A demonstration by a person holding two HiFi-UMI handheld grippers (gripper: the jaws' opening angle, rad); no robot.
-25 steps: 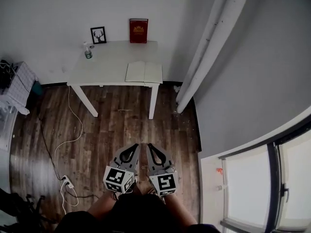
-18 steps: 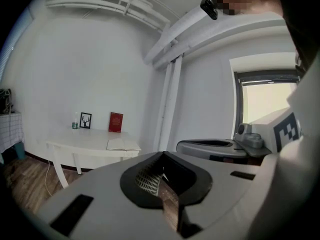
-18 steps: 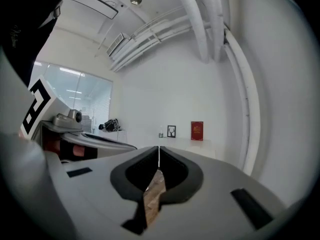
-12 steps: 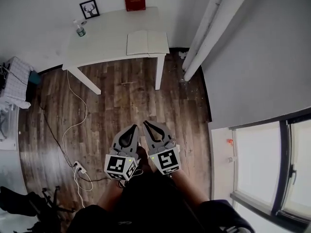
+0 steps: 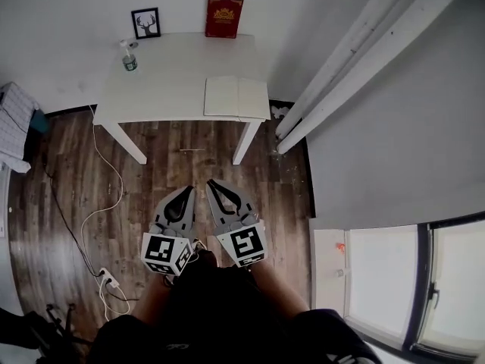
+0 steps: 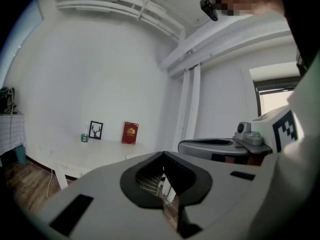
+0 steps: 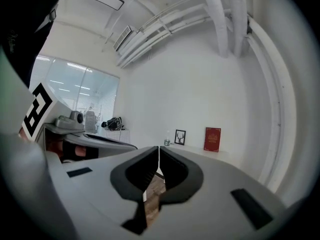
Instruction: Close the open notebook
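— What do we hold in the left gripper [image 5: 187,191]?
— Nothing; its jaws are pressed together. The right gripper [image 5: 212,183] beside it is also closed and empty.
— And the notebook [image 5: 236,97]?
— It lies open, both pale pages flat, at the near right corner of the white table [image 5: 167,82], well apart from our grippers.

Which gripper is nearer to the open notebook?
Right. The right gripper hangs short of the white table, nearly in line with the open notebook; the left gripper hangs beside it, further left.
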